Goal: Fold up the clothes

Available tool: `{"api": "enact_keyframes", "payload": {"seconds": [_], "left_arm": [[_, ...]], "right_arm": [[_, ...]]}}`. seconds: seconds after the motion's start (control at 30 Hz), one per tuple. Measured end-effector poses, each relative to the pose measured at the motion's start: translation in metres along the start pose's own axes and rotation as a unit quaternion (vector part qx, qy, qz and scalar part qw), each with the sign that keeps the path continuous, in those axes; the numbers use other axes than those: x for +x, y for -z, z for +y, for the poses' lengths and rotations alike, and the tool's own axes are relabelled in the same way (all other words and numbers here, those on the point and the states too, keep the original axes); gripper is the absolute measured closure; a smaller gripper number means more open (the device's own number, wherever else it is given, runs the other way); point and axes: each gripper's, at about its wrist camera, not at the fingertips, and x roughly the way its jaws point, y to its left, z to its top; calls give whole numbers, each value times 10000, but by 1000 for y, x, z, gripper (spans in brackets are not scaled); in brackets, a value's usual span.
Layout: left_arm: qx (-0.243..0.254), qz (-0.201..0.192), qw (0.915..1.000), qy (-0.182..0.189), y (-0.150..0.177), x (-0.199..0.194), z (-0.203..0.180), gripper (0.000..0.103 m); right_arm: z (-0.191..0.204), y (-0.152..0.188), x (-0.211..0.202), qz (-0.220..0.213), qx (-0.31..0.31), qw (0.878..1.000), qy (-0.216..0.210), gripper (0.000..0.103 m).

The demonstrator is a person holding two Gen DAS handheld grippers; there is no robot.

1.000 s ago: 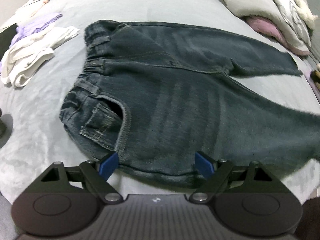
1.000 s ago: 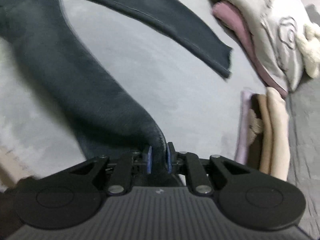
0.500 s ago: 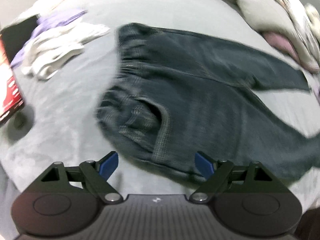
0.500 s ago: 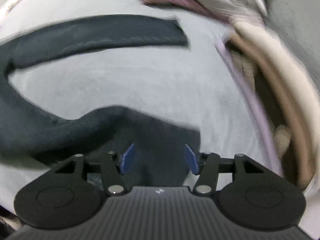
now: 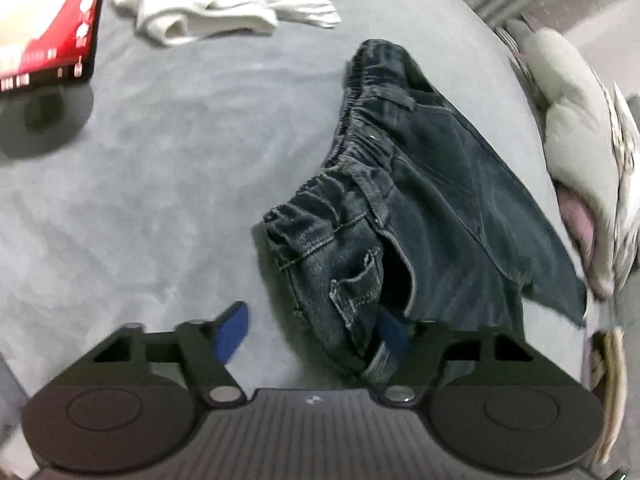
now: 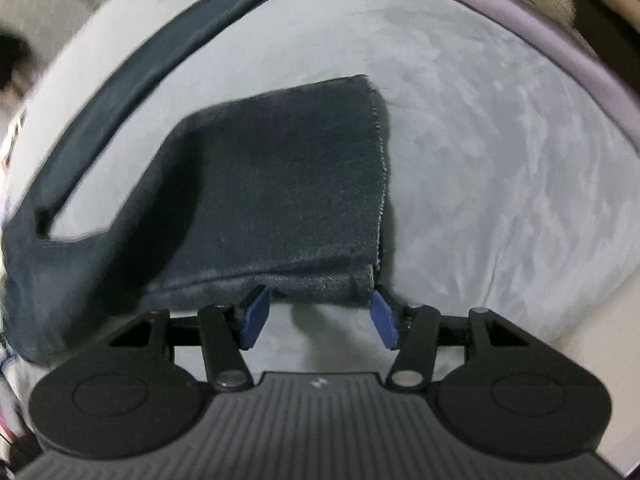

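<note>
A big gray blanket (image 5: 168, 184) covers the bed, and it fills most of both views. On it lie the dark blue jeans (image 5: 420, 208), spread out flat. In the left view their stretchy waist bunches up in the middle, and the side pocket sits close to the camera. In the right view the same jeans (image 6: 280, 184) show one leg end with a stitched hem close by, and the other leg runs away as a long thin strip toward the top left. A gray pillow (image 5: 576, 128) with something pink under it sits at the right edge of the left view. A pile of white clothes (image 5: 216, 4) lies at the top, well apart from the jeans. A phone (image 5: 44, 20) with a red and white screen stands on a round stand in the top left corner. The left gripper (image 5: 312, 330) points down at the jeans' pocket side. Its jaws are closing, with the edge of the jeans between them; one blue pad touches the cloth and the other pad is still apart from it over bare blanket. The right gripper (image 6: 318, 316) has its blue pads apart, right at the near edge of the leg hem, and it holds nothing.
</note>
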Motion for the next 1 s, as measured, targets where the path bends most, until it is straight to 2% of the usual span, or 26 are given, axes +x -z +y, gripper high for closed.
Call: {"api": "enact_keyframes", "payload": {"seconds": [0.1,0.13,0.17,0.23,0.27,0.33,0.43,0.5,0.63,0.8,0.9,0.97,1.0], "left_arm": [[-76,-95,9999,56,2,5,-1,56],[-83,-138,9999,39,3,7,-3,66],[-91,-192,9998,-16,4,7,-5,73],[-101,-319,9993,-168,6,6,-7,84],[-102,-366,9991,-186,8,3,-8,85],[-56,-497,9985,-234,10,-8,-10,87],[128,-671,9972,-308,13,-29,-19,88],[213,-685,9969,-316,16,-40,-23,88],[549,-670,9954,-400,22,-51,-30,87],[722,-261,9935,-843,31,-22,-18,87],[1042,-203,9882,-1107,38,-8,-22,84],[1326,-248,9830,-1245,40,-9,-30,69],[1392,-264,9816,-1277,40,-11,-32,63]], "right_arm": [[-9,4,-1,-144,432,9988,-200,48],[-10,5,0,-178,506,9984,-205,52],[-13,6,3,-299,660,9971,-239,56],[-16,9,4,-506,820,9945,-401,85],[-17,11,3,-583,835,9936,-494,90],[-18,10,-3,-729,753,9928,-574,92],[-18,8,-22,-904,417,9941,-431,94],[-20,7,-45,-977,117,9950,-168,94],[-30,8,-54,-799,-178,9966,-47,94],[-46,23,-12,-337,-280,9985,320,93],[-49,28,2,-329,-294,9983,372,91],[-47,25,-4,-293,-389,9980,396,83],[-45,21,-11,-283,-456,9977,423,74]]}}
